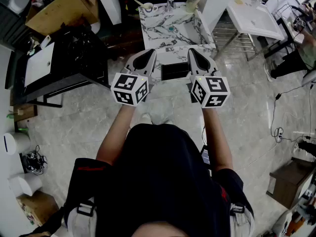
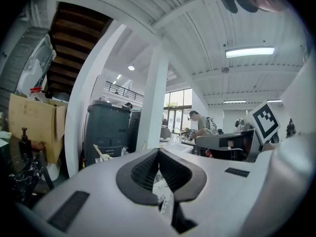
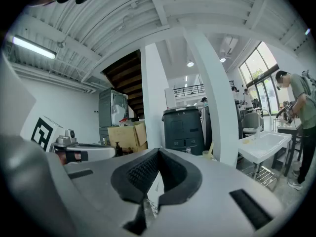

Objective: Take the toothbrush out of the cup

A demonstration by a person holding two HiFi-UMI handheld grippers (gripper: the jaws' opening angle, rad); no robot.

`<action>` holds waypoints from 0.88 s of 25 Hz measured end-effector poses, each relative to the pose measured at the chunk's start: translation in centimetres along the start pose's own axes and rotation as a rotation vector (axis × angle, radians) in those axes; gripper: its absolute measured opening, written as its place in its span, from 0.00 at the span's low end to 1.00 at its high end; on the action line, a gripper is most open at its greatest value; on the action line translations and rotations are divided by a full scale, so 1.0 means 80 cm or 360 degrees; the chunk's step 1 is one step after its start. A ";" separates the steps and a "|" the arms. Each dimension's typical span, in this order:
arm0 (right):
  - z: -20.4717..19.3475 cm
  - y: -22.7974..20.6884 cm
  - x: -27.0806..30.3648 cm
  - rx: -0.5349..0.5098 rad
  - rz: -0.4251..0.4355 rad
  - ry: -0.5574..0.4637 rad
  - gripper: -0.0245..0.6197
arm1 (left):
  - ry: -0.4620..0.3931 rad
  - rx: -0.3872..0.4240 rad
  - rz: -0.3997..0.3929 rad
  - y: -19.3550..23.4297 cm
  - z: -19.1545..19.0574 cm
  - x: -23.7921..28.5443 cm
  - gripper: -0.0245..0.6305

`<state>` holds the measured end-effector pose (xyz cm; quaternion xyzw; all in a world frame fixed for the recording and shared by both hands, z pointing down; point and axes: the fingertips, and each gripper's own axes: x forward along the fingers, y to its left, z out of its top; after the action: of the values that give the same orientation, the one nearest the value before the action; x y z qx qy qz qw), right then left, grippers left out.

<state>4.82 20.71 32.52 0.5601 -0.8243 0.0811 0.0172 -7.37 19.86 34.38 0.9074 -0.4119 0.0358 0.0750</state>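
Note:
In the head view a marble-topped table (image 1: 183,35) stands ahead of me. At its far edge are a white cup with a toothbrush (image 1: 148,6) on the left, a metal cup (image 1: 170,3) in the middle and another cup with a toothbrush (image 1: 191,5) on the right. My left gripper (image 1: 149,53) and right gripper (image 1: 192,52) are held side by side over the table's near edge, both shut and empty, well short of the cups. In the left gripper view the left gripper (image 2: 159,152) points level, with the left cup (image 2: 102,156) small beyond it. The right gripper (image 3: 159,152) shows the right cup (image 3: 207,155).
A black desk (image 1: 61,58) and a cardboard box (image 1: 64,8) lie to the left. A white sink table (image 1: 254,15) on a metal frame is to the right. A dark bin (image 2: 108,130) and white pillars (image 2: 152,102) stand behind the table. A person (image 2: 197,125) works farther back.

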 end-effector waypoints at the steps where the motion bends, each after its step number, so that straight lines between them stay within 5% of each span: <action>1: 0.000 0.000 -0.001 0.0002 -0.0001 0.0000 0.09 | 0.0002 0.0002 -0.0004 -0.002 0.000 0.000 0.06; 22: -0.014 -0.030 -0.022 0.0126 0.0018 -0.0006 0.09 | -0.0002 -0.0043 0.0071 -0.019 -0.006 -0.008 0.06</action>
<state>7.61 21.65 33.65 0.5559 -0.8235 0.1129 -0.0070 -6.62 21.37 34.60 0.8970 -0.4324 0.0316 0.0861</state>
